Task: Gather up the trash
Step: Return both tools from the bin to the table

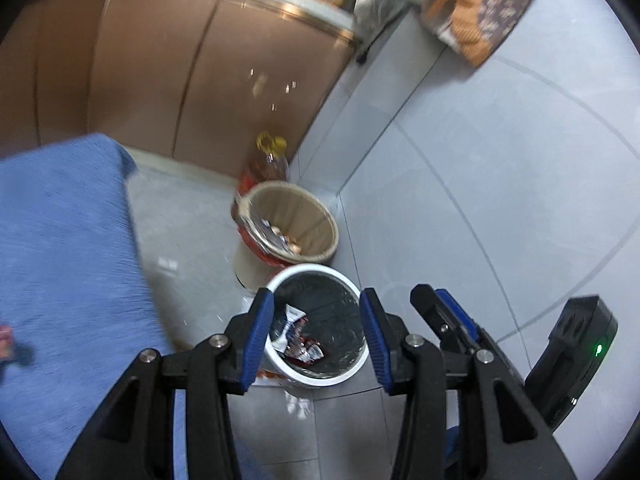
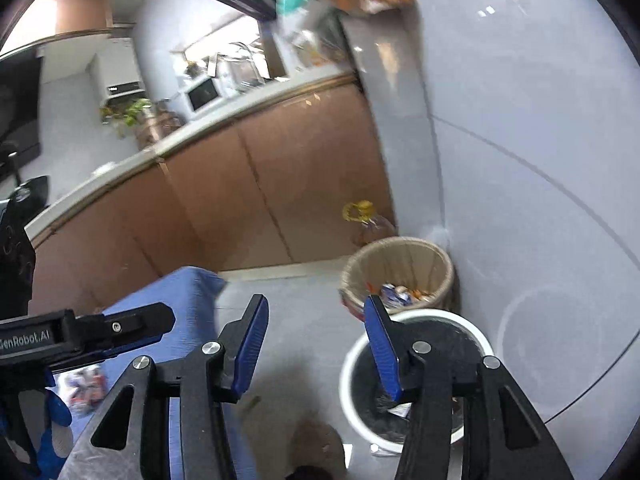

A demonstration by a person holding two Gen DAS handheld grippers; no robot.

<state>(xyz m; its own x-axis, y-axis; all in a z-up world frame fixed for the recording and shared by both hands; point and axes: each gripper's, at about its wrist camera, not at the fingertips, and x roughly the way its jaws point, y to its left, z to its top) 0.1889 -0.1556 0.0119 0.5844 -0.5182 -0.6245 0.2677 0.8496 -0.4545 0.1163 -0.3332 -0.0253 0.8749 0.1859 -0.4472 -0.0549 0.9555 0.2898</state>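
both grippers are hanging over the bins with nothing between their blue pads: the left gripper (image 1: 317,332) is standing moderately wide, framing the white bin (image 1: 276,364) below it, and the right gripper (image 2: 316,344) is standing about as wide, its jaws empty too (its right pad is sitting in front of the same bin's rim in its own view). so it is looking as though at least one round of collecting is already done, since wrappers (image 1: 298,340) are lying at the bottom of the white bin, crumpled white and red pieces on the dark liner. just beyond it, towards the far corner where the brown cabinets (image 1: 168,80) are meeting the grey wall, the tan basket (image 1: 316,216) is holding its own small heap of scraps (too blurred to name, something pale and orange among them), and a red-and-white packet seems to be hanging over its left rim. a bottle with a yellow cap (image 1: 270,156) is standing behind the basket, against the cabinet. to the left, the blue cloth (image 1: 64,240) is covering what is probably a table, and more litter is waiting there: colourful packets (image 2: 86,394) are showing on the cloth near its near edge in the right wrist view. my guess is that those are what is left to fetch, so the job is sitting somewhere in the middle, with both tools free for the next pickup. the floor (image 1: 460,200) around the bins is looking mostly bare, though a small pale scrap seems to be lying just in front of the white bin.
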